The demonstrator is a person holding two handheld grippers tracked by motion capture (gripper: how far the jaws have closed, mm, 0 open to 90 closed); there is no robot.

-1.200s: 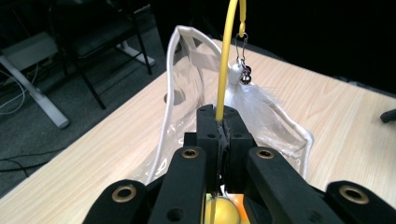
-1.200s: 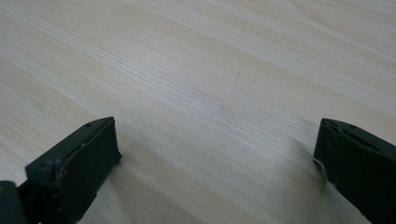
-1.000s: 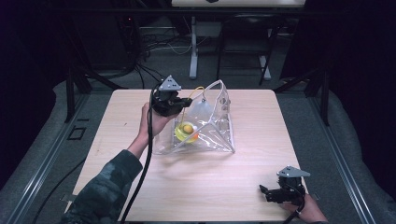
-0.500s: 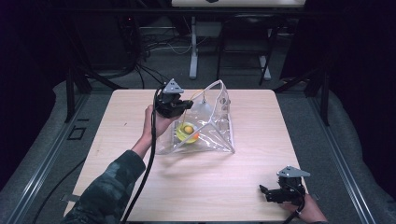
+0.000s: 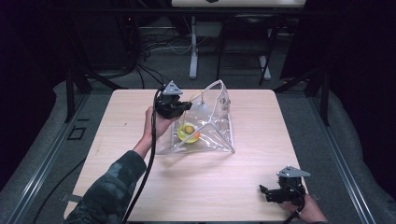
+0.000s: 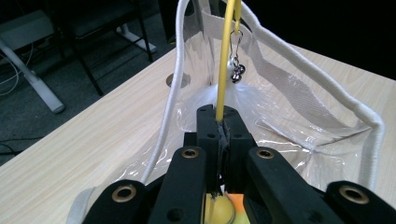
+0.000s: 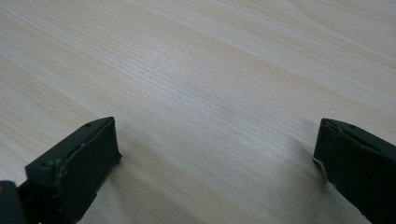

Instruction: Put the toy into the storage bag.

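Note:
A clear plastic tote bag [image 5: 212, 128] with white rope handles [image 6: 173, 88] sits mid-table, and a yellow and orange object [image 5: 187, 132] lies inside it. My left gripper [image 5: 186, 106] is at the bag's mouth on its left side. In the left gripper view that gripper [image 6: 219, 117] is shut on a thin yellow cord [image 6: 226, 56] that runs upward, and a metal clasp with small bells [image 6: 236, 70] hangs beside the cord. My right gripper [image 5: 264, 192] rests near the table's front right corner. Its jaws are open over bare wood in the right gripper view [image 7: 215, 154].
The light wooden table [image 5: 252, 107] has bare surface around the bag on all sides. A small round hole [image 6: 178, 80] shows in the tabletop beyond the bag. Dark floor, cables and metal stand legs [image 5: 192, 56] lie past the far edge.
My left gripper has sunk slightly towards the bag, still holding the yellow cord. The right gripper has stayed where it was.

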